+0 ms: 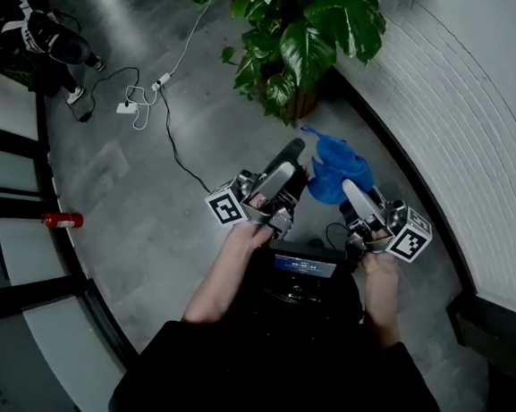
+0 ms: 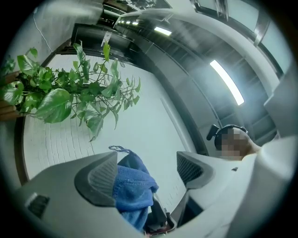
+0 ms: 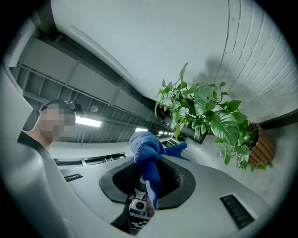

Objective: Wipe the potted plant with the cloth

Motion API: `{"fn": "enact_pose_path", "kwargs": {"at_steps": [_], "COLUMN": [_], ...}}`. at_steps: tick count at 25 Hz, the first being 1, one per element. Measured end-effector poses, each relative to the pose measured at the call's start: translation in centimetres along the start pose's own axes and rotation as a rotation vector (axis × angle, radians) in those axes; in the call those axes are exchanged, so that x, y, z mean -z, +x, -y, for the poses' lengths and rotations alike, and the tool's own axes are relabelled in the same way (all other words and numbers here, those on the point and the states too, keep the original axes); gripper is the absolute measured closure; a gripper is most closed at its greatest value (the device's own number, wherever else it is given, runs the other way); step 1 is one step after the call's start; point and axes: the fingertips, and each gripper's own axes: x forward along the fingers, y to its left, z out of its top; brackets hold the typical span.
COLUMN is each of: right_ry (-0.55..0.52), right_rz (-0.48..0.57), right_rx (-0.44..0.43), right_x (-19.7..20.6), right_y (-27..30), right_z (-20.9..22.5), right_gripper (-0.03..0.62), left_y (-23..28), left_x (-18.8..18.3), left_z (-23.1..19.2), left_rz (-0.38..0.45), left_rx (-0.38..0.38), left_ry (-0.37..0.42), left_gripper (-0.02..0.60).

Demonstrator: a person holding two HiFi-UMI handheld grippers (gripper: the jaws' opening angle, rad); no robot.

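Left gripper: fingers released and spread wide. A crumpled blue terry cloth shows in the gap, right beside one finger pad and clear of the other. Right gripper: fingers clenched on that cloth, with a bunch poking out past the tips. Green leafy potted plant stands on the grey floor ahead of both sets of fingers, apart from the cloth, against the white brick wall.
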Motion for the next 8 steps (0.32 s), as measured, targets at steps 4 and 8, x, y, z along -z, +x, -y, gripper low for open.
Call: {"fn": "enact_pose_path", "kwargs": {"at_steps": [4,8], "right_ry": [0.003,0.004], "right_rz": [-0.007,-0.005], "right_rx": [-0.001,-0.004], "right_x": [-0.3,0.0], "right_y": [0.2,0.1], "right_z": [-0.3,0.7], "right_gripper": [0.502,0.502], "left_y": [0.2,-0.1], "left_x": [0.0,0.0], "left_z": [0.2,-0.6], "left_rz": [-0.001,-0.001], "left_rx": [-0.01,-0.007], "left_ry": [-0.005,-0.002], "left_gripper": [0.176,0.178]}}
